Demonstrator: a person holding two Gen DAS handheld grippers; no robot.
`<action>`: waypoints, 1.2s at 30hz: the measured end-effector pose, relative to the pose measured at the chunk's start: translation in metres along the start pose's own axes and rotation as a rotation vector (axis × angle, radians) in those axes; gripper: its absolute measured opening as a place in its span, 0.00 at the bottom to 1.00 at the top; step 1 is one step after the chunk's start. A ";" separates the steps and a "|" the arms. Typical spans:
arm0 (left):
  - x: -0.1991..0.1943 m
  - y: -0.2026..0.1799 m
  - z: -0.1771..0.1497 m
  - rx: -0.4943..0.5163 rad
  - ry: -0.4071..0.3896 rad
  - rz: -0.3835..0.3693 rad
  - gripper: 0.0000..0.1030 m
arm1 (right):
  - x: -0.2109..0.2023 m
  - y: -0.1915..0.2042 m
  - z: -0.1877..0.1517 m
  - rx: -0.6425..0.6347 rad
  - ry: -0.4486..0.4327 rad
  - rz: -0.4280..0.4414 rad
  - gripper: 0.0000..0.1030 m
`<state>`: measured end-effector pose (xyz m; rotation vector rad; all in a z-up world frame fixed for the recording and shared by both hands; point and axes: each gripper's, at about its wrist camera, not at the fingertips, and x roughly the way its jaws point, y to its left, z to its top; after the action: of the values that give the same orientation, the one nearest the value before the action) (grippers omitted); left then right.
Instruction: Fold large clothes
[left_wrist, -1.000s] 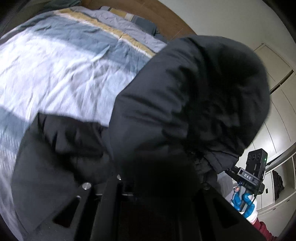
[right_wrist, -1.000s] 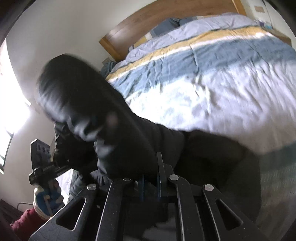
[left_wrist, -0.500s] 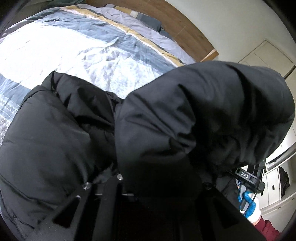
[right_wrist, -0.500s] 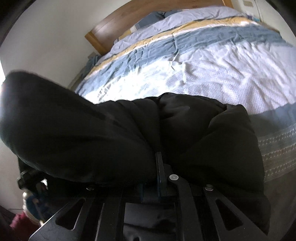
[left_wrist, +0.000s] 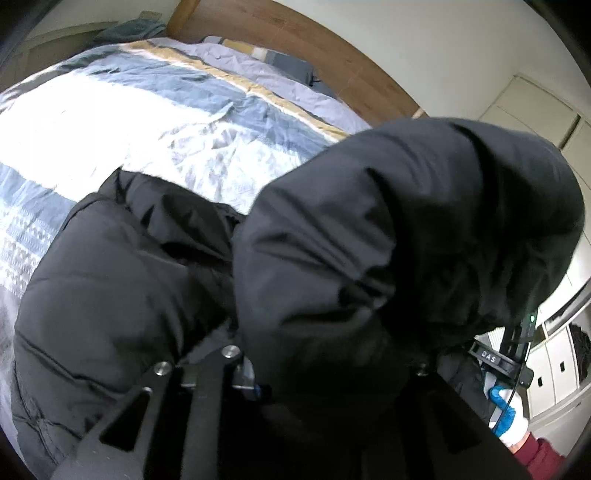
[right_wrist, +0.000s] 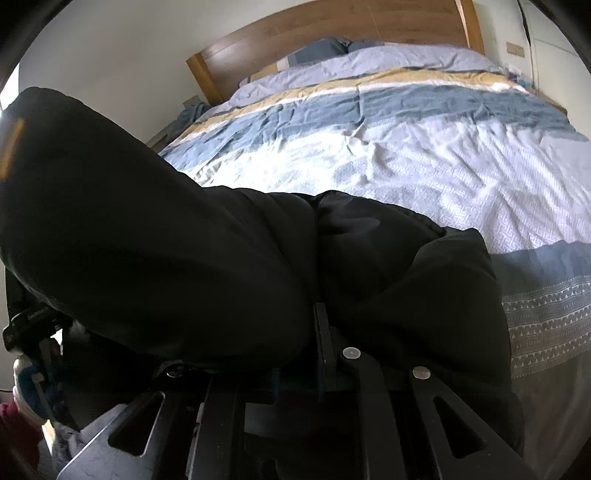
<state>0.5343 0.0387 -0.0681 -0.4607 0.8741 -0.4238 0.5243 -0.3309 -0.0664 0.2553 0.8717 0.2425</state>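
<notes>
Together, two hand-held grippers, left and right, each clamp one black jacket; one bed below.

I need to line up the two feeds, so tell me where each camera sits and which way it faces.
Left wrist: on the left claw, facing up the bed toward the headboard; the black jacket fills the foreground, right gloved hand at lower right.
Right wrist: on the right claw, facing the same headboard; left gloved hand at lower left.
Shared: jacket, bed, headboard.

Both tools clamped — left tool, right tool.
</notes>
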 end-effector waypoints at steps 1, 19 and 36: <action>-0.001 0.003 -0.001 -0.006 -0.003 -0.005 0.23 | 0.000 -0.001 -0.001 0.002 -0.006 0.005 0.15; -0.015 -0.027 -0.020 0.030 -0.049 0.011 0.41 | -0.045 0.001 -0.018 -0.029 -0.102 0.030 0.59; -0.030 -0.052 -0.035 0.144 -0.009 0.003 0.48 | -0.089 0.040 0.055 0.045 -0.233 0.243 0.63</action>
<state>0.4808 0.0042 -0.0400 -0.3283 0.8293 -0.4777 0.5073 -0.3278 0.0442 0.4235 0.6153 0.4115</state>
